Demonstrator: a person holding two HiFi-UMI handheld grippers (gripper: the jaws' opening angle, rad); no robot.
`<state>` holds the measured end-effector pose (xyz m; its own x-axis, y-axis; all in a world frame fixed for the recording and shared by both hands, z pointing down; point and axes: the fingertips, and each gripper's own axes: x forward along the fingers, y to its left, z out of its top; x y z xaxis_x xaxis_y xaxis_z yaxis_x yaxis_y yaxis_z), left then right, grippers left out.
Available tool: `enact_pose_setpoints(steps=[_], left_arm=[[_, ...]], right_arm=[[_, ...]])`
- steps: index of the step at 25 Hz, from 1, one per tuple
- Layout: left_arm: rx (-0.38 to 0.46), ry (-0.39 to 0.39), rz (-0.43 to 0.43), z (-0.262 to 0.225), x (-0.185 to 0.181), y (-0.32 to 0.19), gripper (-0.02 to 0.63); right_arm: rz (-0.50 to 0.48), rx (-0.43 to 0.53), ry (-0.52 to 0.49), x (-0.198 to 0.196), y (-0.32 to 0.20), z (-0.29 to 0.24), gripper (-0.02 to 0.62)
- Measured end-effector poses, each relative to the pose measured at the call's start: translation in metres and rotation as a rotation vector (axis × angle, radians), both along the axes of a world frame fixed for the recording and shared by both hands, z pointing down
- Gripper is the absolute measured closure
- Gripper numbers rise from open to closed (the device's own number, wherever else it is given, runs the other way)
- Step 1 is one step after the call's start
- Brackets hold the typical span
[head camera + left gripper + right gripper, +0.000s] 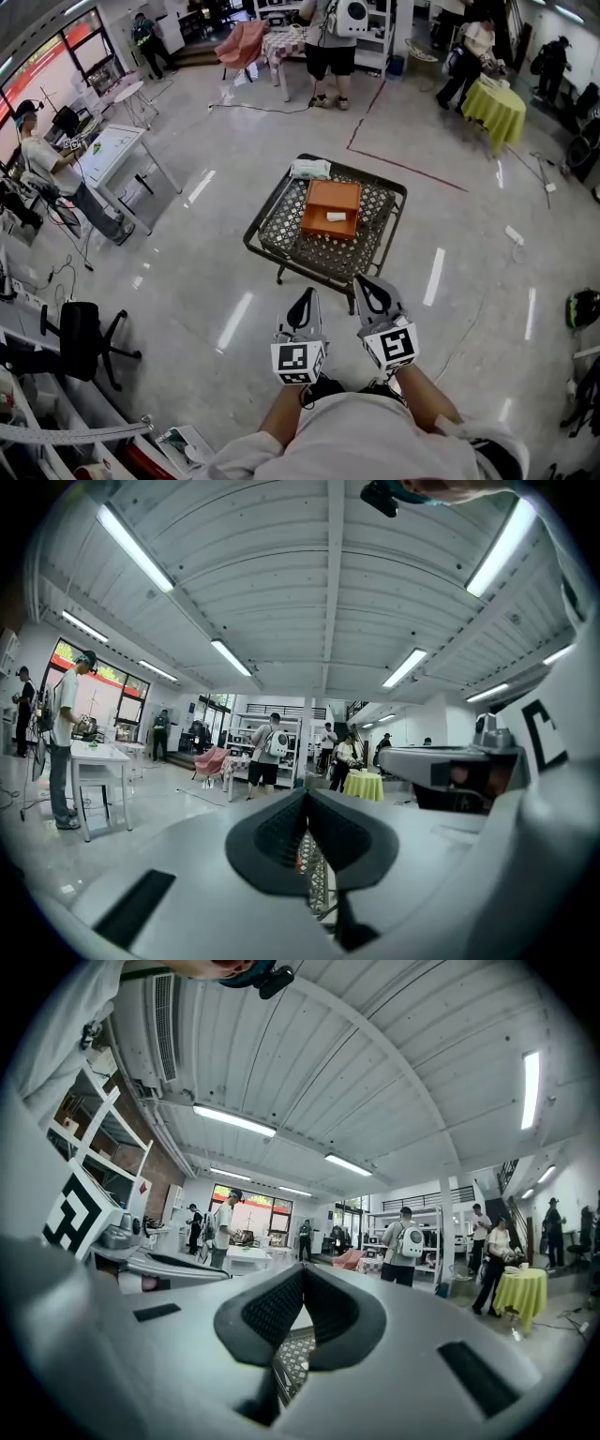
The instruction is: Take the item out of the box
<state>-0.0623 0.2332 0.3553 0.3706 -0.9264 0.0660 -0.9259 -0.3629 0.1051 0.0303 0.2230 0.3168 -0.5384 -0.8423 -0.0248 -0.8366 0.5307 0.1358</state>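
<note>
A person is holding the left gripper (306, 294) and the right gripper (364, 284) side by side and level, both pointing at a low table with a metal-mesh tabletop (281, 227) just ahead on the shiny floor. Both forearms are reaching forward from the body, with the marker cubes facing up.

The orange box (331, 206) is sitting near the middle of the mesh, lid apparently shut, with a small white piece (336, 217) lying on top; whether that is a label or a loose object is too small to tell. A pale bundle (310, 169) is resting at the far left corner of the tabletop.

Neither gripper is touching the box. In each gripper view the jaws are pressed together with nothing between them, and only mesh is showing below the pads.

By this reading the task is at its approach stage, and the item is presumably inside the box, unseen. The next move is likely calling for both grippers to close in on the box, one pair of jaws parting to steady it while the other is working the lid open.
</note>
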Motion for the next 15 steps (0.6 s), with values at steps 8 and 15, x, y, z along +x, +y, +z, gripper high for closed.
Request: enact_pose_setpoints(steps=[8, 15], left_arm=[[-0.027, 0.011, 0.023, 0.016, -0.036, -0.012, 0.597], [-0.046, 0.007, 0.030, 0.026, -0.042, -0.020, 0.597]], right_arm=[[0.019, -0.034, 0.033, -0.028, -0.011, 0.015, 0.592], [0.048, -0.054, 0.034, -0.026, -0.029, 0.024, 0.591]])
